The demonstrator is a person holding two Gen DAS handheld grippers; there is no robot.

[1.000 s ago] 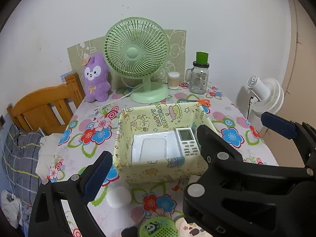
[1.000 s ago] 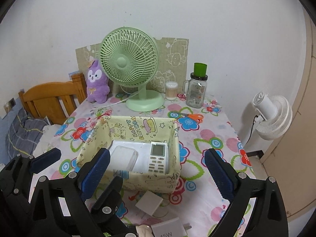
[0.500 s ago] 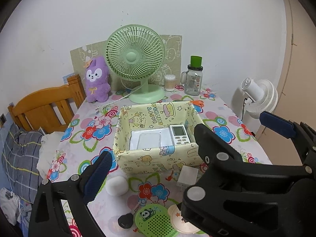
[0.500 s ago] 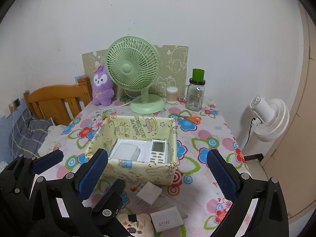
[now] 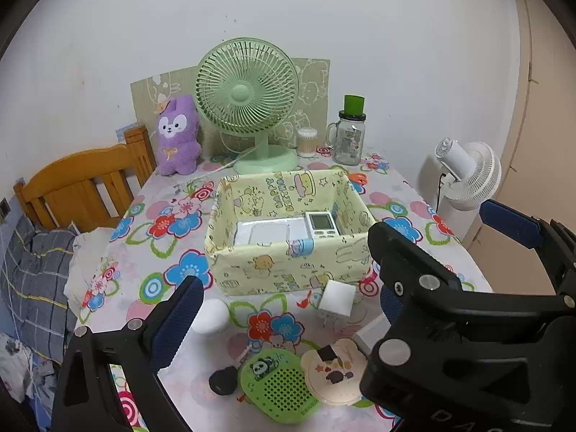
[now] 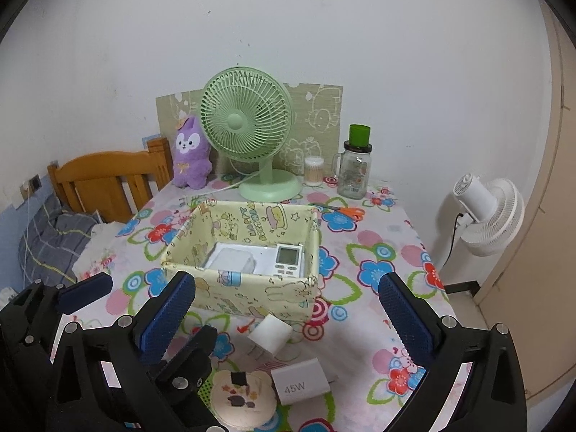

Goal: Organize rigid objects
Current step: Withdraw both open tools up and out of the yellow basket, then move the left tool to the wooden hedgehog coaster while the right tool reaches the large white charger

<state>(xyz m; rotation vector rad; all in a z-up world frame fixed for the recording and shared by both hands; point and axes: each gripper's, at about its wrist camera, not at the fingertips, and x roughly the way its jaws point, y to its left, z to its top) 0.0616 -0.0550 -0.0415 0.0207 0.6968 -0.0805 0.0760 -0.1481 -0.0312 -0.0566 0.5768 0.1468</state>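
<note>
A yellow cartoon-print box (image 5: 284, 270) (image 6: 252, 297) stands mid-table and holds a white remote (image 5: 321, 224) (image 6: 287, 261) and a white case (image 5: 268, 234) (image 6: 234, 258). In front of it lie a white plug cube (image 5: 336, 300) (image 6: 270, 334), a white 45W charger (image 6: 298, 381), a bear-shaped coaster (image 5: 334, 370) (image 6: 243, 397), a green panda disc (image 5: 279, 385), a black piece (image 5: 222, 385) and a white round object (image 5: 211, 316). My left gripper (image 5: 280, 309) and right gripper (image 6: 288, 309) are open and empty, above the table's near edge.
At the back stand a green fan (image 5: 248, 104), a purple plush (image 5: 177, 136), a cotton-swab jar (image 5: 307, 143) and a glass jar with a green lid (image 5: 349, 136). Orange scissors (image 6: 345, 211) lie right of the box. A wooden headboard (image 5: 82, 187) is left, a white fan (image 6: 486, 212) right.
Both grippers have pulled back and up from the box, so the loose items in front of it have come into view. Nothing on the table has moved.
</note>
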